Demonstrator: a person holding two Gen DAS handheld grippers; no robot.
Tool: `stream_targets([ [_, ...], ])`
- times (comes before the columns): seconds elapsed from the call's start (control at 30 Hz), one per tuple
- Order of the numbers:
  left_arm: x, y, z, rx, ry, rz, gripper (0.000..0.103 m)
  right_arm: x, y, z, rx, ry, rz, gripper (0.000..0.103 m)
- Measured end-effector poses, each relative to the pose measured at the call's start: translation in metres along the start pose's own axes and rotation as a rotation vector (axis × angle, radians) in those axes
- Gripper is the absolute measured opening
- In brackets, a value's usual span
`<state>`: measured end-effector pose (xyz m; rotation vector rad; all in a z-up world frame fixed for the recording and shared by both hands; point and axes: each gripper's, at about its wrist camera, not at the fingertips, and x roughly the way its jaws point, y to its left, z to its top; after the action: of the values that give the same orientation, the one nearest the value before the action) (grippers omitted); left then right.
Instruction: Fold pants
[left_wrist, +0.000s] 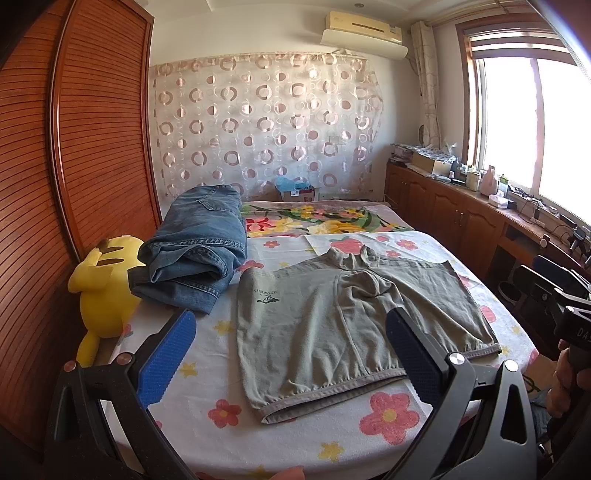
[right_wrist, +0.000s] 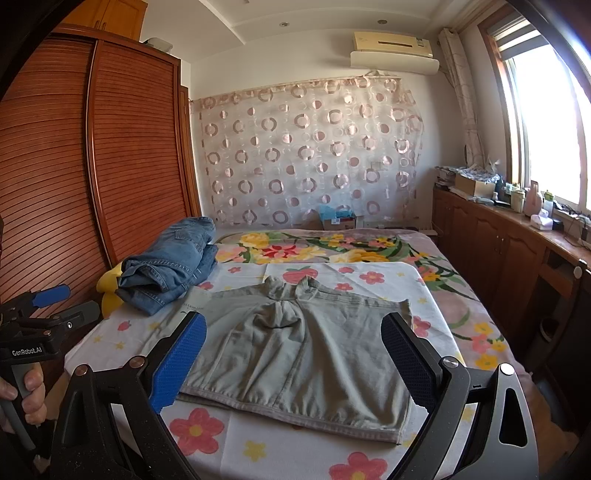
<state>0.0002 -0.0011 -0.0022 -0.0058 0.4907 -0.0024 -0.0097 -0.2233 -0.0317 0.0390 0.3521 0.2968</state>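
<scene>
Grey-green short pants (left_wrist: 347, 325) lie spread flat on the flowered sheet, waistband toward me, legs toward the far side; they also show in the right wrist view (right_wrist: 306, 354). My left gripper (left_wrist: 291, 354) is open and empty, held above the near edge of the bed over the pants' left part. My right gripper (right_wrist: 295, 362) is open and empty, held above the waistband. The right gripper's body shows at the right edge of the left wrist view (left_wrist: 569, 314). The left gripper shows at the left edge of the right wrist view (right_wrist: 55, 306).
A pile of blue jeans (left_wrist: 195, 254) lies on the bed's left side beside a yellow plush toy (left_wrist: 103, 288). A wooden wardrobe (left_wrist: 74, 147) stands at the left. A wooden cabinet (left_wrist: 461, 210) with clutter runs under the window on the right.
</scene>
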Motion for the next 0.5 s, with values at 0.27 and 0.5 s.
stream_targets([
  [0.27, 0.0001, 0.0006, 0.0001, -0.001, 0.002, -0.002, 0.103, 0.0001, -0.0002, -0.0001, 0.001, 0.001, 0.0, 0.096],
  [0.5, -0.0001, 0.0004, 0.0001, -0.001, 0.0, -0.003, 0.103, 0.0001, 0.0008, -0.0002, -0.001, 0.001, 0.0, 0.096],
])
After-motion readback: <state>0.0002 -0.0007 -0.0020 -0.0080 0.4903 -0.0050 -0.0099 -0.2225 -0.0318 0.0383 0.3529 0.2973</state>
